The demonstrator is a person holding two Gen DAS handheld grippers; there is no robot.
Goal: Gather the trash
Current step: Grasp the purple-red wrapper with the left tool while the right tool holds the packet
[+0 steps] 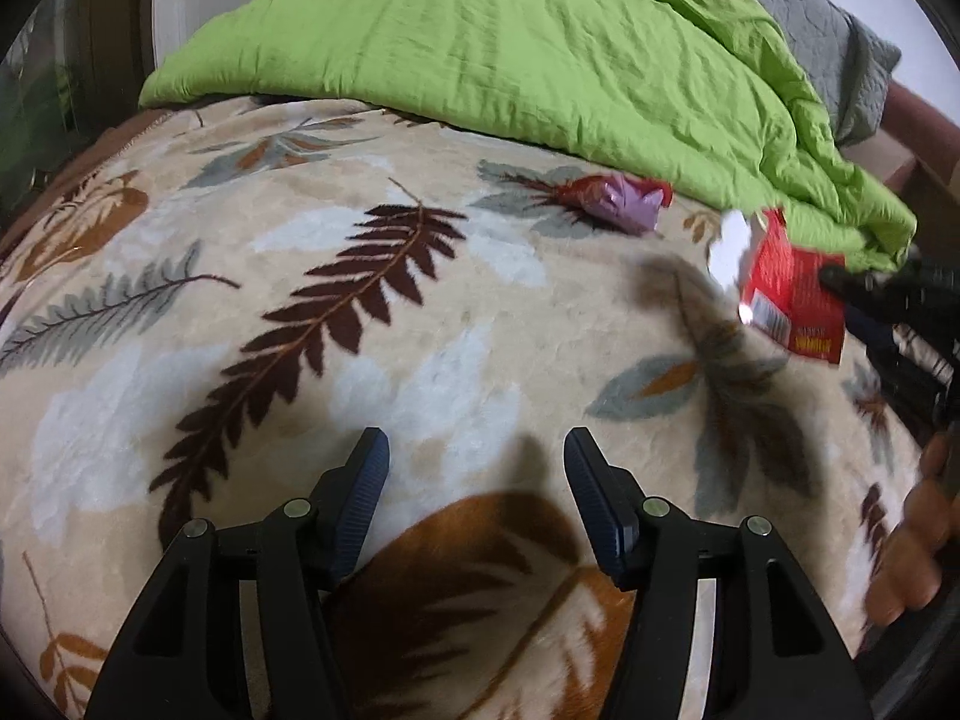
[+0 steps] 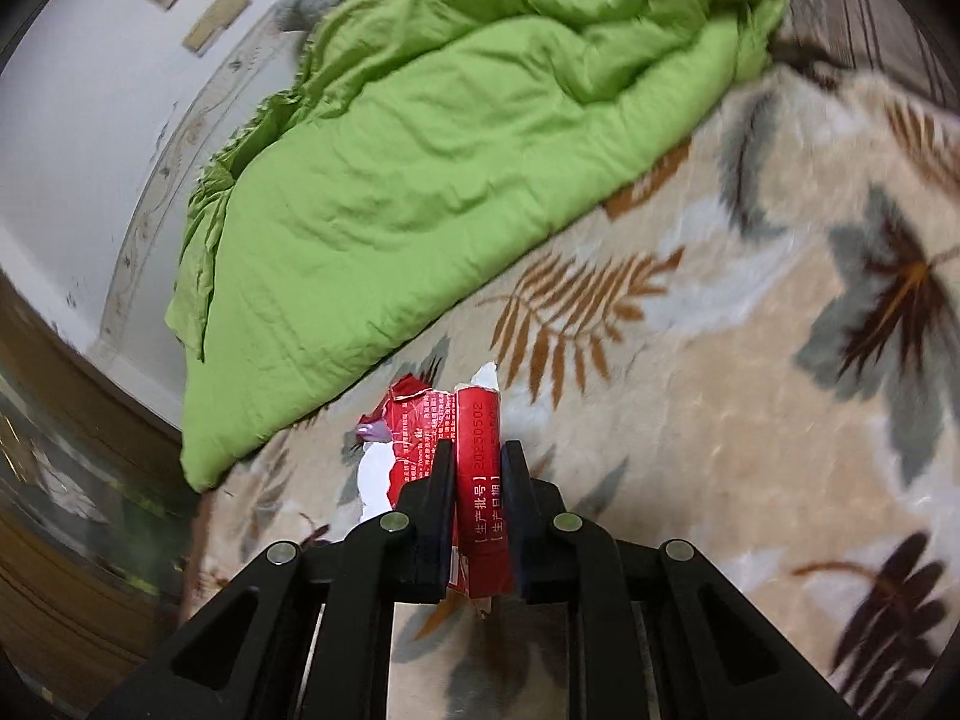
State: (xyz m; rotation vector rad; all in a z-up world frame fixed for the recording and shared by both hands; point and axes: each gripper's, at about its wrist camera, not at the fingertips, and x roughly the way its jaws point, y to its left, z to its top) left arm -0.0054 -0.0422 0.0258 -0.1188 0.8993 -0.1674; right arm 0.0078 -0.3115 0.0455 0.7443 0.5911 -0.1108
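The right tool (image 2: 478,450) is clamped on a torn red carton (image 2: 480,480) printed with white Chinese characters and "20230502", held above the leaf-patterned blanket (image 1: 384,360), while the left tool (image 1: 477,450) hangs with its jaws apart and nothing between them, a crumpled purple-and-red wrapper (image 1: 618,201) lying beside the green quilt (image 1: 510,48).

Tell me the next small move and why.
Probably reach the open left gripper forward to the crumpled purple wrapper still lying on the leaf-print blanket; the right gripper is already shut on the torn red carton.
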